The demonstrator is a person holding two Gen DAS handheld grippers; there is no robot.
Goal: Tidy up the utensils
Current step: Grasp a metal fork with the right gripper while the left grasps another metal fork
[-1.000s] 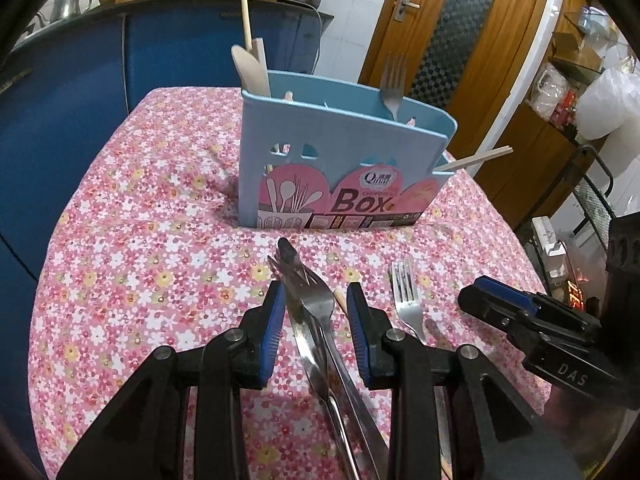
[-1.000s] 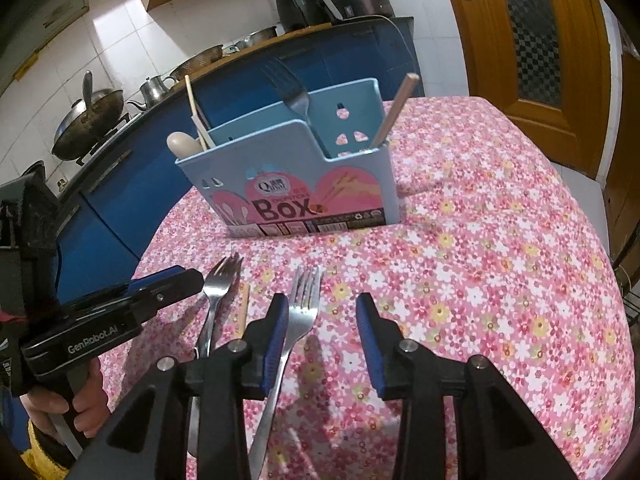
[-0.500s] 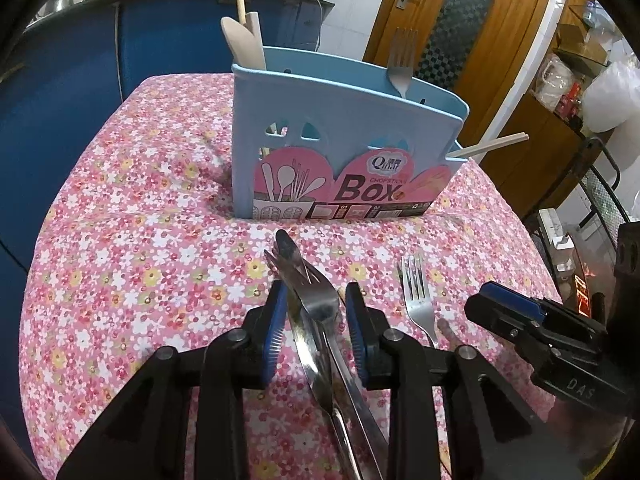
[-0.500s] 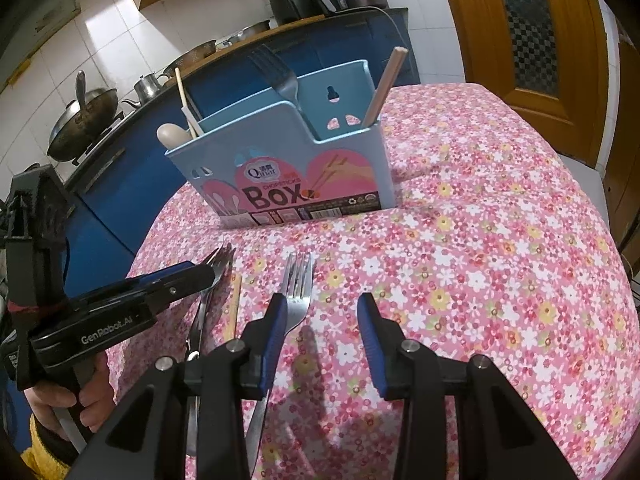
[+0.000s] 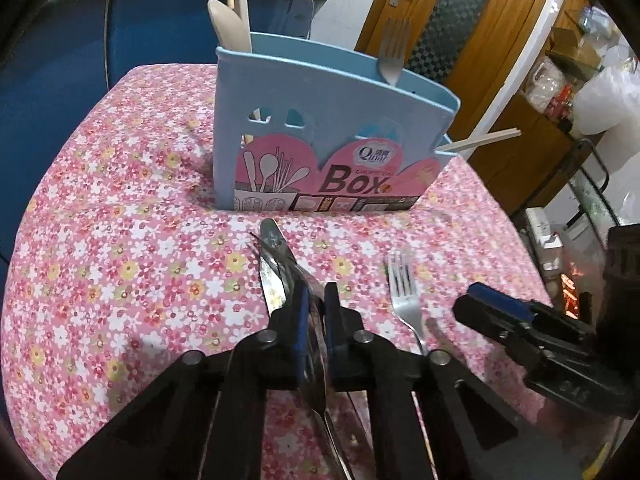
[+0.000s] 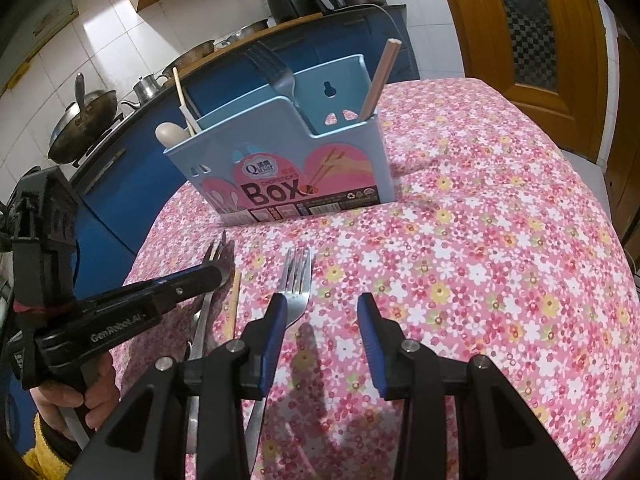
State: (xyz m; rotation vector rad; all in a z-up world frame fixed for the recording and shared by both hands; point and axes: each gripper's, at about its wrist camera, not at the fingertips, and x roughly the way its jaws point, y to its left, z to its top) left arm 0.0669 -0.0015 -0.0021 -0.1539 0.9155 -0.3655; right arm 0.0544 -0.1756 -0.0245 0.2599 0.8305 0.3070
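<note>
A light blue utensil box point(image 5: 328, 136) stands on the floral tablecloth; it also shows in the right wrist view point(image 6: 288, 168). It holds a fork point(image 5: 391, 52), a wooden spoon point(image 5: 228, 28) and chopsticks point(image 5: 480, 142). My left gripper point(image 5: 314, 312) is shut on stacked metal cutlery, a fork on top point(image 5: 276, 256), lying on the cloth in front of the box. My right gripper point(image 6: 322, 320) is open and empty, just right of a loose fork point(image 6: 294, 284). A chopstick point(image 6: 234, 308) lies between the two.
The table point(image 6: 500, 260) has a pink floral cloth and drops off at right. A blue counter point(image 6: 120, 148) with pots stands behind. A wooden door point(image 6: 520, 40) is at the far right. Shelves with bags point(image 5: 580, 80) stand to the right.
My left gripper has closed on the stacked cutlery and moved closer to the box. My right gripper stayed open and drifted slightly.
</note>
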